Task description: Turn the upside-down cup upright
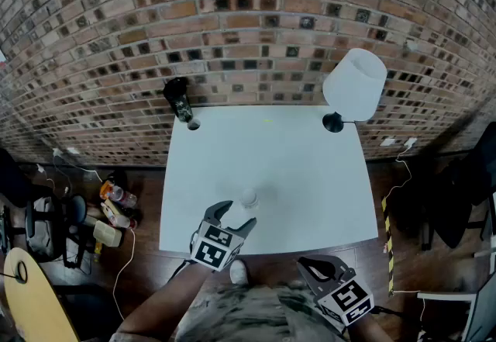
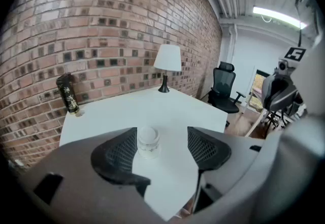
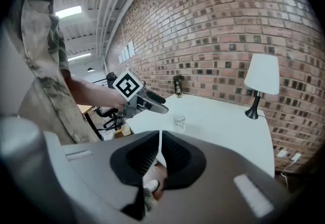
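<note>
Nearest me, off the table's front edge and over the lap, the right gripper [image 3: 159,141] hangs idle, its jaws pressed together on nothing. Ahead of it the left gripper [image 2: 162,137] noses in low over the front part of the white table [image 1: 310,177], jaws spread. The cup [image 2: 148,141] stands in the gap just past the tips, nearer the left pad than the right. I see no squeeze on it. It sits alone near the front middle of the table, closed end up as far as I can make out. It is small and clear; whether glass or plastic I cannot tell. My read is that it is light, stiff-walled and slick, so it could skate across the smooth top if nudged by one pad first, and could chip if it is glass and tips off the edge. I would centre it between the pads and take it across the middle of the wall, not near the rim, with firm but modest pressure. Then lift clear of the table before rolling it over. Farther back, well apart from the cup, a dark bottle [image 1: 179,98] stands at the rear left corner and a white-shaded lamp [image 1: 355,84] at the rear right. The brick wall [image 1: 248,22] is behind both.
</note>
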`<state>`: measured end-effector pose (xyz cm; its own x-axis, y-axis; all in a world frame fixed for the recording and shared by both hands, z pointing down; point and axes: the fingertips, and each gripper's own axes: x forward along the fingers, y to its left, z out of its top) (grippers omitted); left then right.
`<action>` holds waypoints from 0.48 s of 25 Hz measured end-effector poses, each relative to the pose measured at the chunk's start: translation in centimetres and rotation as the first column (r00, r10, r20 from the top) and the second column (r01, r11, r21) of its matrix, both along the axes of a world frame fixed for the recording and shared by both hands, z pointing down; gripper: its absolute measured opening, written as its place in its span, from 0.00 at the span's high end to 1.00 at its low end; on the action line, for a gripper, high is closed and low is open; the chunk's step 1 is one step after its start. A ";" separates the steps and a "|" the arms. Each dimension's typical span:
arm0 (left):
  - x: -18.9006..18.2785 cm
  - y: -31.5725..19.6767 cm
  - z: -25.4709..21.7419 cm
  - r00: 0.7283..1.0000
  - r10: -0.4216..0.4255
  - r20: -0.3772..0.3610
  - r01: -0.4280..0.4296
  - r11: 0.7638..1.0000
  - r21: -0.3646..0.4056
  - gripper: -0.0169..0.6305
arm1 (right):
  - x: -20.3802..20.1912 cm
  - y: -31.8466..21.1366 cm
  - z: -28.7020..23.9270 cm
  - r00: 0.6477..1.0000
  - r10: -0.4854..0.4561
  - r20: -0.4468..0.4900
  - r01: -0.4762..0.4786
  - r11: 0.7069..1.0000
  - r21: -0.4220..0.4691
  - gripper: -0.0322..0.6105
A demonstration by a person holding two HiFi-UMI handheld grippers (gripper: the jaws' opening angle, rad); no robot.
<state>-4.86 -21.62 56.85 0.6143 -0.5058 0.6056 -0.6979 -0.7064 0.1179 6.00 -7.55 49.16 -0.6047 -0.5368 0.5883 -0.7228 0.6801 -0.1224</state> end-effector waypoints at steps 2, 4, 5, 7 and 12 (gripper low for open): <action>-0.3 -2.1 1.6 0.998 0.006 0.058 -0.006 1.000 -0.004 0.50 | -0.1 -1.2 0.3 1.000 -0.001 -0.006 0.001 1.000 -0.001 0.92; -0.5 -3.6 3.2 0.992 0.016 0.123 -0.014 1.000 -0.015 0.50 | 0.2 -1.9 0.5 1.000 0.003 -0.012 -0.003 1.000 -0.008 0.92; -0.5 -4.2 3.9 0.988 0.024 0.153 -0.021 1.000 -0.022 0.50 | 0.6 -2.2 0.5 1.000 0.009 -0.020 -0.009 1.000 -0.014 0.93; 0.1 -5.2 5.2 0.979 0.042 0.200 -0.033 0.998 -0.048 0.50 | 1.9 -2.9 0.0 0.999 0.021 -0.040 -0.022 0.999 -0.026 0.93; 0.8 -6.2 8.5 0.951 0.070 0.302 -0.027 0.989 -0.146 0.49 | 4.3 -5.0 -0.5 0.998 0.025 -0.052 -0.027 0.999 -0.028 0.93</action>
